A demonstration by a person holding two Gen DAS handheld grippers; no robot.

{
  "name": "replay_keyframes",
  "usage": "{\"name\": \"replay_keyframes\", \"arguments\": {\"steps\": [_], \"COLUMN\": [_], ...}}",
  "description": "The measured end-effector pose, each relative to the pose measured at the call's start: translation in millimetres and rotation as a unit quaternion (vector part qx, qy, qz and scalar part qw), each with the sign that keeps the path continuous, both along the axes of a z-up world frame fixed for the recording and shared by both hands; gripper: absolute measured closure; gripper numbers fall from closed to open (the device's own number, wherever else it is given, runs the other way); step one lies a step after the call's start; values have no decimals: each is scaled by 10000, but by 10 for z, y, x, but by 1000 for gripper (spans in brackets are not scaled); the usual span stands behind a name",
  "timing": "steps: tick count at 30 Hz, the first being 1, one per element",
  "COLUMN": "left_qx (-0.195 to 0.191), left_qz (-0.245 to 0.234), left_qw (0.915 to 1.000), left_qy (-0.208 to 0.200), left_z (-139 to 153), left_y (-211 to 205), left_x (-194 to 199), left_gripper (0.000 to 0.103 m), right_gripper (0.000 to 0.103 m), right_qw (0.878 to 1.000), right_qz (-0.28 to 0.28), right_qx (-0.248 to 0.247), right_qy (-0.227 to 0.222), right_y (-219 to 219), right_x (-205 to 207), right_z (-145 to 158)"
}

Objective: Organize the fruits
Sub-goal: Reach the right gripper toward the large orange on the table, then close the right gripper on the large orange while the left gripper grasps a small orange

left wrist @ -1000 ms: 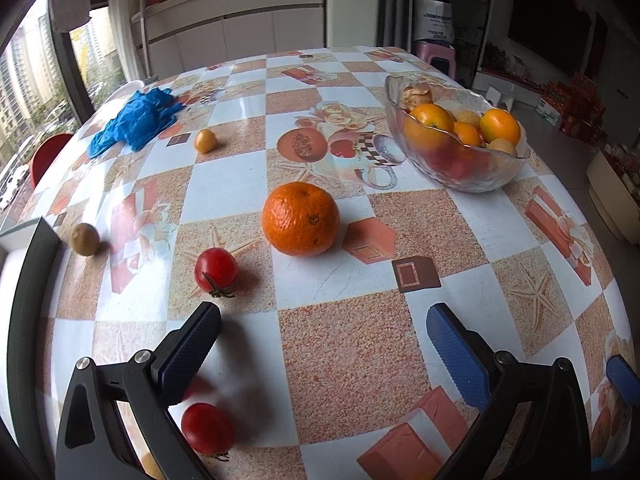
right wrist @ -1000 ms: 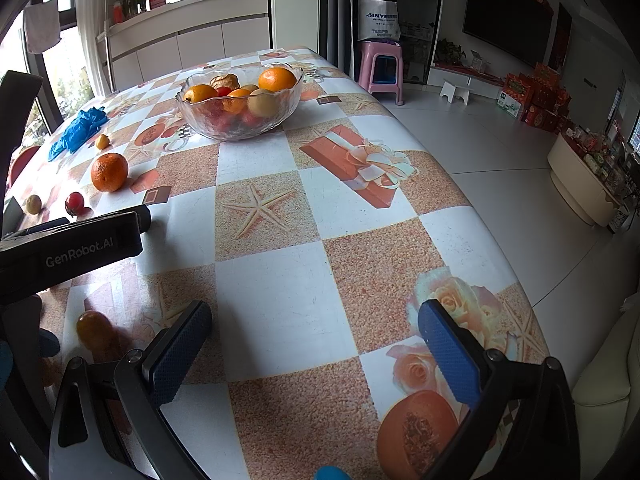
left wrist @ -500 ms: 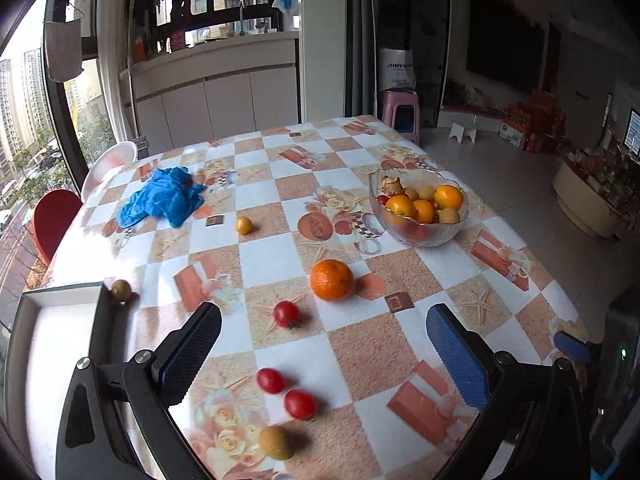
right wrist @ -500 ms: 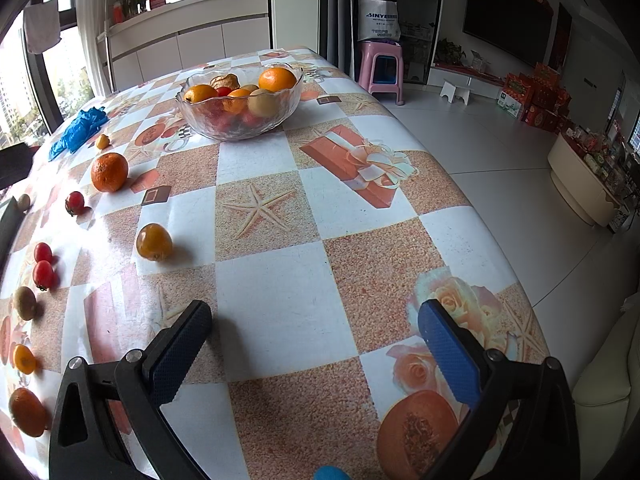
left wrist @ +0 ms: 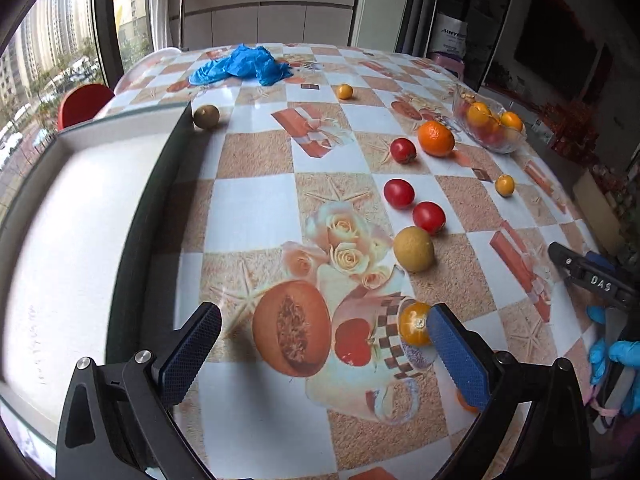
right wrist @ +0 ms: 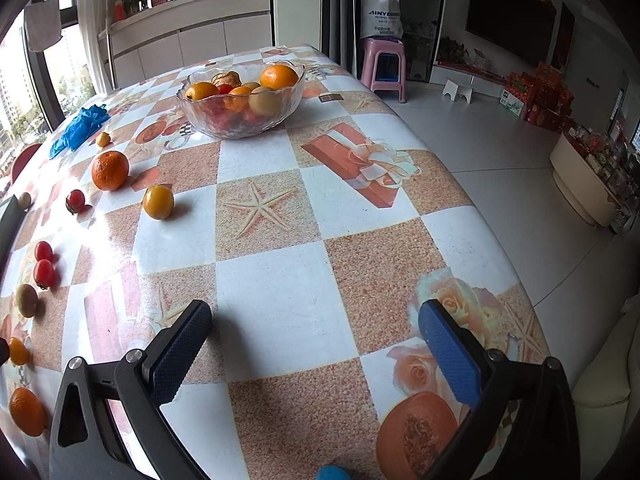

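Several loose fruits lie scattered across the surface (right wrist: 276, 280); glass bowl (right wrist: 240, 120) far, full. Small orange (left wrist: 414, 324) touches the left claw (left wrist: 320, 348) right finger. Both claws apart, empty. Right claw (right wrist: 316, 344) over bare surface near the right edge.

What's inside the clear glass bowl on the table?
The clear glass bowl holds several oranges, a pale round fruit, something brown and wrinkled, and red fruit lower down. The bottom layer is covered and blurred by the glass.

"DAS" on the black right hand-held gripper (left wrist: 596, 280), "SINVE…" partly legible on a white bag (right wrist: 381, 17)
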State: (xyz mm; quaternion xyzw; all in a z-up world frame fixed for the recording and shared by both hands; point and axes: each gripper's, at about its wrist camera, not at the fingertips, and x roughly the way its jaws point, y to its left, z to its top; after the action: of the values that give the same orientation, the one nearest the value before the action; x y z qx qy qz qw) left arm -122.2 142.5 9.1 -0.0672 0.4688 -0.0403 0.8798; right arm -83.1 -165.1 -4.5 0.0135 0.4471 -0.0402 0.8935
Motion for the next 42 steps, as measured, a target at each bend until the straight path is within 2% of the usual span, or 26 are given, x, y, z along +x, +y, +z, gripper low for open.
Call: {"name": "replay_keyframes", "arguments": {"steps": [2, 7, 9, 11, 15, 18, 21, 25, 26, 28, 30, 31, 33, 38, 42], "left_qx": [-221, -218, -211, -179, -54, -137, -145, 104, 138, 133, 177, 202, 267, 490, 700], "left_qz": [6, -108, -50, -45, -362, -104, 39, 212, 219, 181, 123, 67, -31, -424, -645], "left_qw": [9997, 9997, 9997, 9998, 9992, 9998, 9998, 9996, 9996, 9997, 9997, 9997, 9995, 9978, 9953], "left_qy": [74, -23, -80, -82, 134, 39, -118, -156, -137, -108, -103, -110, -145, -157, -168], "left_z": [-27, -35, -39, -40, -25, 57, 156, 220, 223, 223, 221, 221, 221, 189, 149], "left_y": [31, 14, 13, -10, -70, 16, 115, 237, 258, 282, 264, 242, 177, -112, -336], "left_x": [-1, -47, -65, -72, -58, -114, -167, -211, -219, -231, -240, -244, -254, -243, -203], "left_gripper": [0, 0, 0, 0, 0, 0, 0, 0, 0, 0, 0, 0, 0, 0, 0], "right_gripper": [0, 0, 0, 0, 0, 0, 0, 2, 4, 24, 33, 45, 63, 63, 63], "right_qw": [10000, 9997, 9985, 9958, 9839, 9702, 9590, 9520, 9517, 9509, 9522, 9526, 9539, 9703, 9767], "right_qz": [41, 228, 497, 873, 1718, 2360, 2816, 3058, 3065, 3075, 3034, 3024, 2978, 2362, 2052], "right_qx": [-4, 20, 220, 212, 416, 520, 284, 140, 174, 293, 264, 201, 256, 401, 501], "right_qy": [16, 129, -18, -175, -267, -179, -162, 2, 34, 188, 251, 257, 280, 338, 383], "right_y": [3, 37, 117, 276, 630, 933, 1257, 1546, 1591, 1653, 1675, 1689, 1646, 1247, 970], "right_x": [4, -36, -152, -292, -587, -787, -917, -897, -877, -815, -743, -736, -726, -673, -654], "right_z": [-1, 27, 103, 191, 283, 293, 266, 180, 162, 117, 75, 75, 104, 126, 144]}}
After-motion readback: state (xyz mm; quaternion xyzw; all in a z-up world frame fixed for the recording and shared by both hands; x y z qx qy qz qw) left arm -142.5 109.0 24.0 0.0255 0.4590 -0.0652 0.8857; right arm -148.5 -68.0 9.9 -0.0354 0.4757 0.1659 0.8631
